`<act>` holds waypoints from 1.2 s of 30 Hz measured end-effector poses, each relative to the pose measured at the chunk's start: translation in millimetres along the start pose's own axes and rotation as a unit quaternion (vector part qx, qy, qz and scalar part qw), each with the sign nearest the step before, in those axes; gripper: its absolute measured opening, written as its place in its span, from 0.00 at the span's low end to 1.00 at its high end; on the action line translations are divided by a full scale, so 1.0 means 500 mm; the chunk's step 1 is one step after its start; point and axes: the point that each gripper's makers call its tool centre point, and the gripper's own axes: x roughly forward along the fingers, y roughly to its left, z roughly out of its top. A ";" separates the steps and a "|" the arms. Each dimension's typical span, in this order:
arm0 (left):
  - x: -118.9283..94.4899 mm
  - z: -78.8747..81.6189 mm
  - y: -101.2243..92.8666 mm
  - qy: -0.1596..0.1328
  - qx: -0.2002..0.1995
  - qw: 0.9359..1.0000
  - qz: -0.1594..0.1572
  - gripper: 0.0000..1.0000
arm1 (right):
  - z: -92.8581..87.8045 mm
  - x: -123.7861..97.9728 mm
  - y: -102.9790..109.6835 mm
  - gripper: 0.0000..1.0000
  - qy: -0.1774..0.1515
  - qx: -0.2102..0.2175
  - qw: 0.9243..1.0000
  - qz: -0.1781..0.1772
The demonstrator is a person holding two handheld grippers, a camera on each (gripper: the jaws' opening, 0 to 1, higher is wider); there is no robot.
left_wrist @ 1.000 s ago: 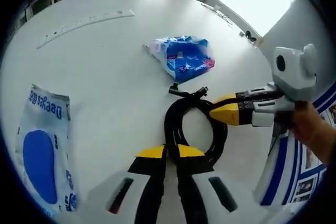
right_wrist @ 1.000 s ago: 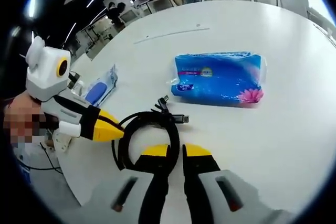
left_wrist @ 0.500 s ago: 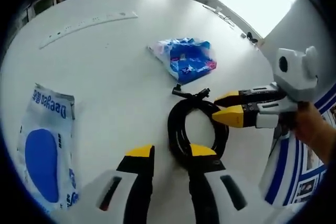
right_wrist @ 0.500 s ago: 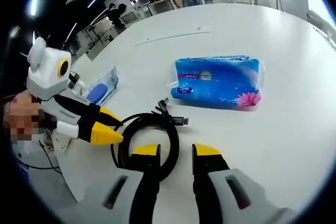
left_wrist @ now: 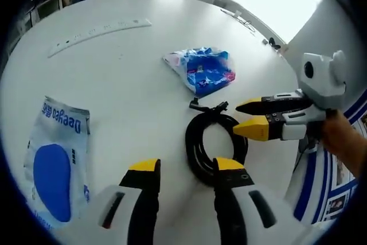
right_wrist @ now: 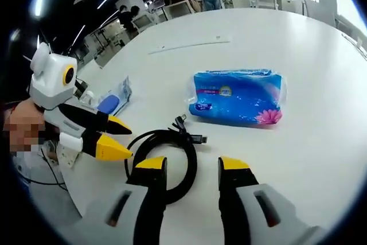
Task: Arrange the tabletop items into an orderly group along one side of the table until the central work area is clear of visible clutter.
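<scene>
Between the yellow-tipped black jaws of the left gripper (left_wrist: 187,167), which are standing wide apart and holding nothing, one coiled black cable with plug ends (left_wrist: 213,147) is lying flat on the round white table (left_wrist: 126,78). The near arc of the coil is sitting in the gap between the jaw tips, and the plugs are pointing away toward the far side. Just right of the coil, the right gripper (left_wrist: 251,116) is reaching in with its two yellow tips spread, close to the loop; whether they are touching it is hard to tell. A hand (left_wrist: 344,142) is gripping its handle, partly cut off at the edge.

In the right gripper view, that gripper's own jaws (right_wrist: 193,167) are also standing wide and empty, the left jaw overlapping the coil's near edge (right_wrist: 166,153). The left gripper (right_wrist: 112,136) is coming in from the left, tips parted beside the loop.

Beyond the cable, one blue plastic pack of tissues with a pink flower print (right_wrist: 238,97) is resting near the middle of the table. One flat white and blue pouch with printed lettering (left_wrist: 54,167) is lying well apart to the left, its near end cut off. One long thin white strip (left_wrist: 100,28) is lying far across the table, its markings too small to read.
</scene>
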 end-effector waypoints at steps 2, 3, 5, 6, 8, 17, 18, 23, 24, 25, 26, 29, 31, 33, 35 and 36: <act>-0.005 0.002 0.001 -0.004 0.003 1.000 0.002 0.40 | 0.002 -0.001 0.002 0.36 -0.001 -0.003 1.000 0.000; -0.007 0.004 0.003 -0.006 0.003 1.000 0.004 0.41 | 0.004 -0.002 0.004 0.36 -0.003 -0.004 1.000 0.001; -0.010 0.005 0.006 -0.008 0.004 1.000 0.005 0.43 | 0.006 -0.004 0.006 0.37 -0.003 -0.006 1.000 0.001; -0.014 0.005 0.007 -0.009 0.004 1.000 0.006 0.44 | 0.010 -0.007 0.008 0.38 -0.006 -0.008 1.000 0.001; -0.023 0.009 0.011 -0.015 0.005 1.000 0.010 0.46 | 0.015 -0.009 0.011 0.38 -0.010 -0.008 1.000 0.001; -0.055 0.022 0.022 -0.037 0.006 0.999 0.022 0.57 | 0.035 -0.014 0.024 0.45 -0.021 -0.024 0.999 0.003; -0.059 0.022 0.024 -0.038 0.007 0.999 0.023 0.58 | 0.036 -0.014 0.025 0.45 -0.022 -0.026 0.999 0.003; -0.072 0.024 0.030 -0.043 0.011 0.999 0.028 0.64 | 0.045 -0.020 0.030 0.48 -0.026 -0.034 0.999 0.003; -0.074 0.025 0.030 -0.044 0.012 0.999 0.029 0.66 | 0.046 -0.021 0.031 0.49 -0.027 -0.035 0.999 0.004; -0.076 0.025 0.031 -0.046 0.015 0.998 0.030 0.68 | 0.048 -0.022 0.032 0.50 -0.027 -0.037 0.999 0.005; -0.078 0.025 0.032 -0.046 0.016 0.998 0.031 0.69 | 0.051 -0.023 0.034 0.50 -0.028 -0.040 0.999 0.005; -0.085 0.027 0.035 -0.050 0.017 0.998 0.032 0.73 | 0.058 -0.027 0.039 0.53 -0.031 -0.048 0.998 0.007; -0.090 0.027 0.035 -0.051 0.017 0.998 0.031 0.74 | 0.064 -0.031 0.042 0.54 -0.033 -0.053 0.998 0.009; -0.098 0.029 0.038 -0.055 0.017 0.998 0.032 0.76 | 0.070 -0.033 0.045 0.56 -0.037 -0.058 0.998 0.010; -0.106 0.031 0.040 -0.058 0.016 0.998 0.033 0.78 | 0.076 -0.035 0.048 0.60 -0.042 -0.061 0.997 0.012; -0.108 0.031 0.041 -0.059 0.015 0.998 0.033 0.79 | 0.078 -0.035 0.049 0.62 -0.042 -0.063 0.997 0.012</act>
